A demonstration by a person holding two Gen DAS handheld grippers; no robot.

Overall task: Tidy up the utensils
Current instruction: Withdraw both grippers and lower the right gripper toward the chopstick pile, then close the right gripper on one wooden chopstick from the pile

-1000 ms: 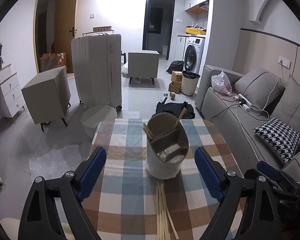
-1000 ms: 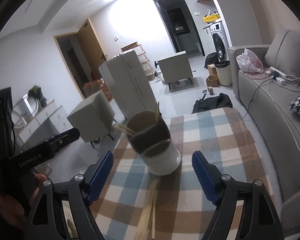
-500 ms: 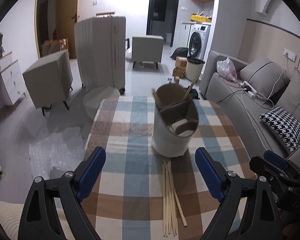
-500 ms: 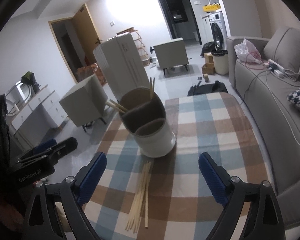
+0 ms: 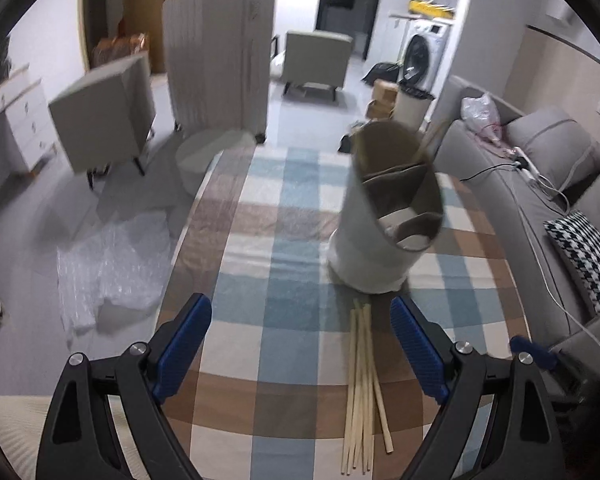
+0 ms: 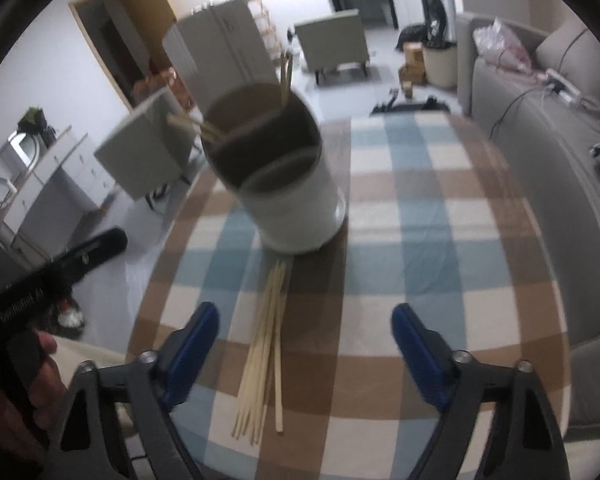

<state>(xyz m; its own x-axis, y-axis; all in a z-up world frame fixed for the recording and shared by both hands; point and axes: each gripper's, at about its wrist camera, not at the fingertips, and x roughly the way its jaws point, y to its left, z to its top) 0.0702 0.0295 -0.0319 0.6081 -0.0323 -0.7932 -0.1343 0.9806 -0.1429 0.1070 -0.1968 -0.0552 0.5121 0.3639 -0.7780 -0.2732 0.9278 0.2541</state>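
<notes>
Both tongs wide, empty: left gripper [image 5: 300, 344] and right gripper [image 6: 304, 344] hover above the chopsticks [image 5: 362, 380], a loose bundle lying flat on the table [image 5: 260, 240] just before the holder [image 5: 384, 220]. Risk, imo: thin sticks lie flush w/ the cloth, so a pinch may grab several or scatter them; a low tilted approach could knock the holder.

White lettering runs along the black left tongs' body [image 6: 32, 296], too blurred to read.

Beyond my tongs I see a pale suitcase [image 5: 220, 60] on grey floor [image 5: 60, 208], a sofa [image 5: 540, 184] right.
</notes>
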